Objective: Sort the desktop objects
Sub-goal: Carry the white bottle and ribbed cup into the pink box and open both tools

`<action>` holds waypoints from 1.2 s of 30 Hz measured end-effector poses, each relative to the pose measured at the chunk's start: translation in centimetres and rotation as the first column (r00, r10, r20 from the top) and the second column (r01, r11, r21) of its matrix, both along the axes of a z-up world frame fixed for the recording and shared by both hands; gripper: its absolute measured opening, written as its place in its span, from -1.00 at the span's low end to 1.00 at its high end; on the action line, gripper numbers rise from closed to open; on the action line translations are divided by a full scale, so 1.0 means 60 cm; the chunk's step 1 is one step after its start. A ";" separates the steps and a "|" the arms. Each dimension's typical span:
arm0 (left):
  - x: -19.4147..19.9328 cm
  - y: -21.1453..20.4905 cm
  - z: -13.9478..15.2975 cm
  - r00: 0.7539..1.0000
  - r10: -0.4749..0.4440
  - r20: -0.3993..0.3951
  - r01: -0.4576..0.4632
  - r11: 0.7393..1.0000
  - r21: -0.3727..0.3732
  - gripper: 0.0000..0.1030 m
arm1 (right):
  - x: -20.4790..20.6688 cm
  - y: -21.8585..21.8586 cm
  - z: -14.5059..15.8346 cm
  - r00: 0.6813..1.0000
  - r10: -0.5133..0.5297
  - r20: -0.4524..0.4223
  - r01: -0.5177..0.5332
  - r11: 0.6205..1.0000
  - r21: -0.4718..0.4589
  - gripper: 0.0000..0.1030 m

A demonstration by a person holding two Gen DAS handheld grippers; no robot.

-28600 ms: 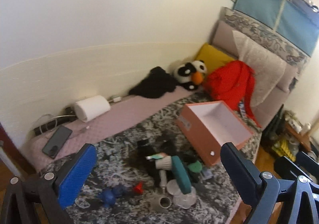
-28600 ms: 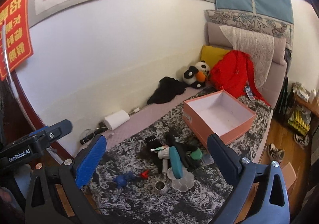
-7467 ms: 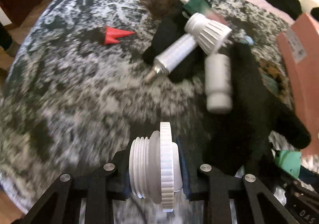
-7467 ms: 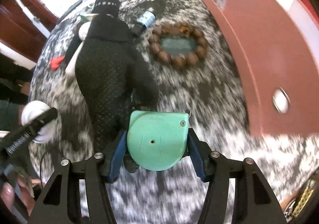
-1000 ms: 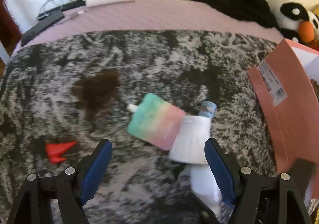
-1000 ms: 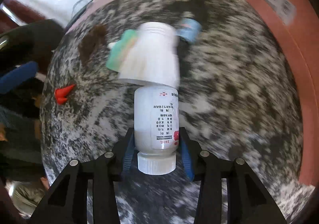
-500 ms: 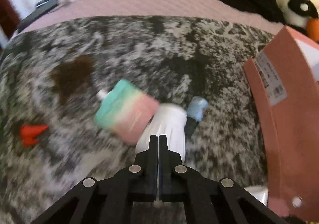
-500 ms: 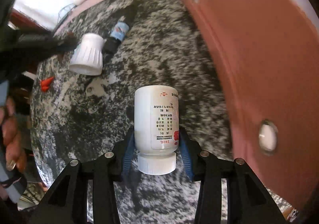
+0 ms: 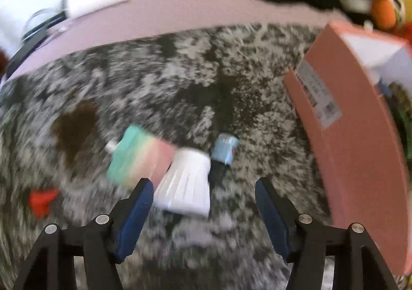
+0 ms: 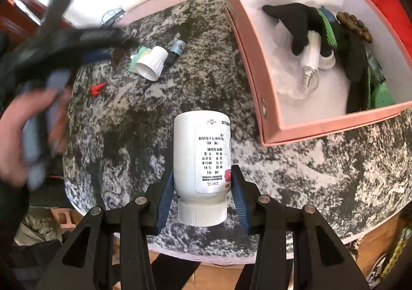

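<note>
My right gripper (image 10: 201,181) is shut on a white pill bottle (image 10: 202,158), held above the mottled blanket just left of the pink box (image 10: 247,40). The box holds black gloves, a tube, brown beads and green items. My left gripper (image 9: 204,190) is open and empty, its fingers on either side of a white ribbed cap (image 9: 185,185) lying on the blanket. A pastel pouch (image 9: 137,157) and a small blue vial (image 9: 224,149) lie against the cap. In the right wrist view the cap (image 10: 152,63), the pouch and the vial (image 10: 176,51) sit far left, under the blurred left gripper and a hand (image 10: 23,132).
A red pointed piece (image 9: 42,199) lies left on the blanket; it also shows as the red piece (image 10: 97,87). A brown stain (image 9: 76,126) marks the blanket. A penguin plush (image 9: 370,3), black cloth and cables lie along the pink strip by the wall. The bed edge (image 10: 206,256) drops to the floor.
My left gripper has opened from shut and now straddles the white cap. My right gripper has carried the pill bottle up and toward the box, so the box interior shows.
</note>
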State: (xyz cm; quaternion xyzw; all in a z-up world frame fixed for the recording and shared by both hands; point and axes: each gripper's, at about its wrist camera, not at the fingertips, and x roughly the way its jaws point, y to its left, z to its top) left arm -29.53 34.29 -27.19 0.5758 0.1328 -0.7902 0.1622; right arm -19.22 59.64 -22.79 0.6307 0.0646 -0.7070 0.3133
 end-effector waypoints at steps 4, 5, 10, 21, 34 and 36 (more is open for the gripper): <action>-0.013 -0.007 -0.076 0.995 -0.023 0.102 0.026 0.999 -0.028 -0.10 | -0.009 0.012 -0.024 1.000 -0.018 0.009 0.018 1.000 -0.004 -0.12; -0.008 -0.008 -0.078 0.994 -0.022 0.105 0.025 0.999 -0.025 -0.15 | -0.011 0.012 -0.028 1.000 -0.024 0.009 0.024 1.000 -0.006 -0.12; 0.065 0.017 0.009 0.999 0.021 0.029 -0.020 1.000 -0.005 -0.15 | -0.016 0.015 -0.018 0.999 -0.037 0.007 0.037 0.999 -0.036 -0.12; 0.215 0.196 0.212 0.997 0.074 -0.015 -0.071 0.989 0.131 -0.14 | -0.019 0.091 0.095 0.999 -0.026 -0.025 0.025 0.999 -0.032 -0.12; -0.091 0.324 0.281 0.966 -0.045 -0.254 0.089 0.982 0.164 -0.12 | -0.264 0.240 0.212 0.963 -0.145 -0.226 0.150 0.989 0.002 -0.12; -0.127 0.321 0.258 0.974 -0.056 -0.218 0.094 0.981 0.170 0.28 | -0.313 0.243 0.196 0.962 -0.164 -0.218 0.163 0.986 -0.024 -0.12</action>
